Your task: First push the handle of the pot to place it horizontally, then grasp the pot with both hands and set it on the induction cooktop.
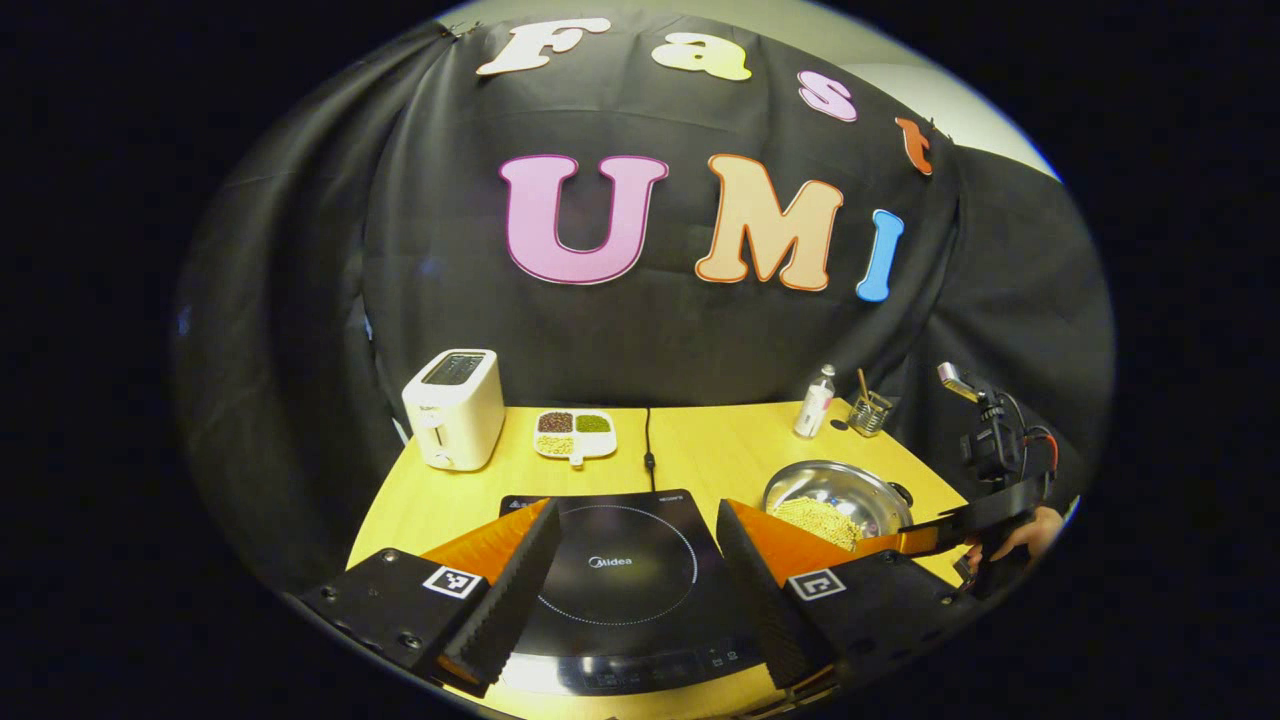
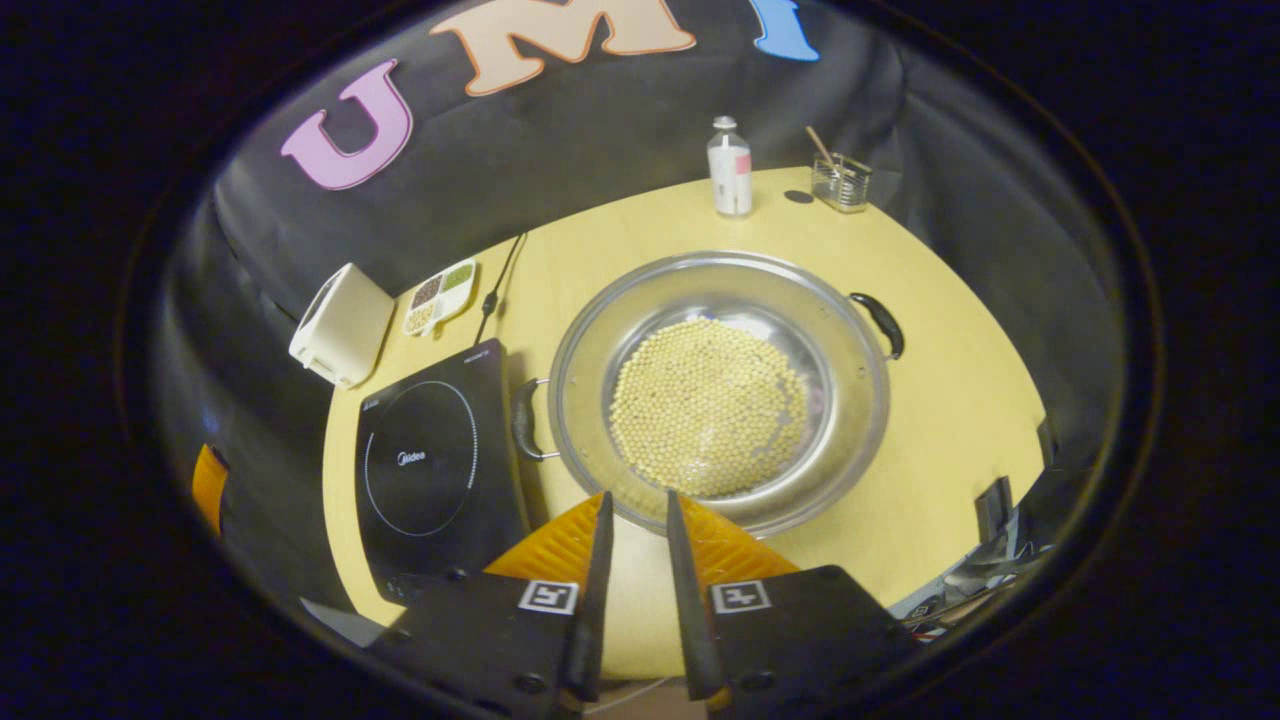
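In the left gripper view, the left tongs (image 1: 635, 560) are hanging spread wide apart over the induction cooktop (image 1: 625, 570) on the bench (image 1: 700, 440); the pot (image 1: 835, 500) is sitting just right of it.

In the right gripper view, the right tongs (image 2: 637, 530) are hovering nearly together, gripping nothing, at the near rim of the pot (image 2: 720, 390), which is holding yellow beans (image 2: 710, 405), its handles (image 2: 880, 322) lying left and right.

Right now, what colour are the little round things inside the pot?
The beans in the pot are pale yellow, clearest in the right gripper view.
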`<control>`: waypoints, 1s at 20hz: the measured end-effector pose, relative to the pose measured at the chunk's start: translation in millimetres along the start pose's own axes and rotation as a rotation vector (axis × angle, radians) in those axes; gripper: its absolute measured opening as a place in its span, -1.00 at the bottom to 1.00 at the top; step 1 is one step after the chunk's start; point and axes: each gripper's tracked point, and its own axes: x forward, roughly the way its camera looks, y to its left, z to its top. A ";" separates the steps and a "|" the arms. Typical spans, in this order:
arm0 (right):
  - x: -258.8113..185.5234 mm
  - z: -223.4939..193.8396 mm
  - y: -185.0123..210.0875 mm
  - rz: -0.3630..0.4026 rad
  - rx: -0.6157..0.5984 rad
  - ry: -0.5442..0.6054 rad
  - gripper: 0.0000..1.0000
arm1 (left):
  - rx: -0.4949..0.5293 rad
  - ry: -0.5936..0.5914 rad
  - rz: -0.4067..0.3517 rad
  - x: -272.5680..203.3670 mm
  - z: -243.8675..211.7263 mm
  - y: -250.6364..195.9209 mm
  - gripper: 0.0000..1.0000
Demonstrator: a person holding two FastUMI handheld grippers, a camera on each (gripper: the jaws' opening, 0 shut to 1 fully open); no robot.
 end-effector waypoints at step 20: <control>39.4 91.5 -160.3 0.018 -0.079 0.078 0.90 | -0.119 0.332 -0.011 105.1 -69.4 -116.1 0.92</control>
